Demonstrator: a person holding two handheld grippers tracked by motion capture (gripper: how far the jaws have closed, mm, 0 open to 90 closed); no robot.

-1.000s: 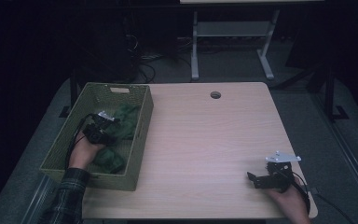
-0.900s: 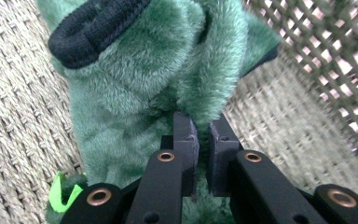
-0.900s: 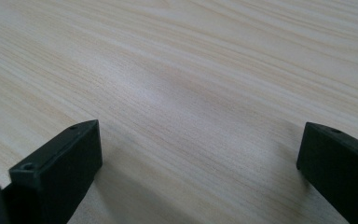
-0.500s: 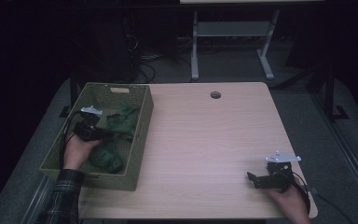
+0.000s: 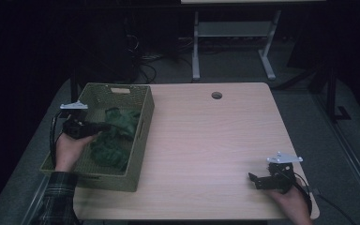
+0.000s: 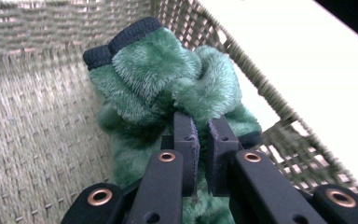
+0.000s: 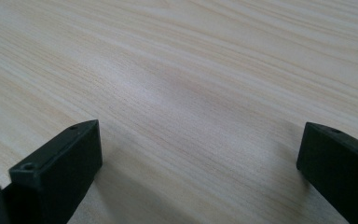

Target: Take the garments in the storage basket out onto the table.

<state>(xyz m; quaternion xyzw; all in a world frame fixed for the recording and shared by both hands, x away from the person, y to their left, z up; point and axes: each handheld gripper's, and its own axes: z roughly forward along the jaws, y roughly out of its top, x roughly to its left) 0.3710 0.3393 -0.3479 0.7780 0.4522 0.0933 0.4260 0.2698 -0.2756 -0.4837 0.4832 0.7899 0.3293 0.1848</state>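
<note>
Left gripper [image 5: 96,127] sits inside the basket [image 5: 143,123], at the left side of the table [image 5: 206,136]. In the left gripper view its jaws are closed together on a fold of the green plush [image 6: 168,79]. A thin slit remains between the pads, with pile bunched at the tips. The pinch is taken on a raised lobe of the fabric, probably because loose pile offers nothing firmer to catch.

The plush has a dark ribbed cuff [image 6: 121,39] at its far end. It looks like a garment or glove; which one cannot be told. In the high view, green fabric lies in two heaps along the basket's middle and near end. Whether these are one item or several is unclear.

The left hand [image 5: 70,147] approaches from the basket's outer side, so the jaws point across it toward the table. Judgement: this suits lifting the plush out over the inner wall.

Right gripper [image 5: 267,179] rests near the table's front right corner, well apart from the basket. Jaws spread wide, bare wood between them, nothing held. Likely parked clear of the left's work.
</note>
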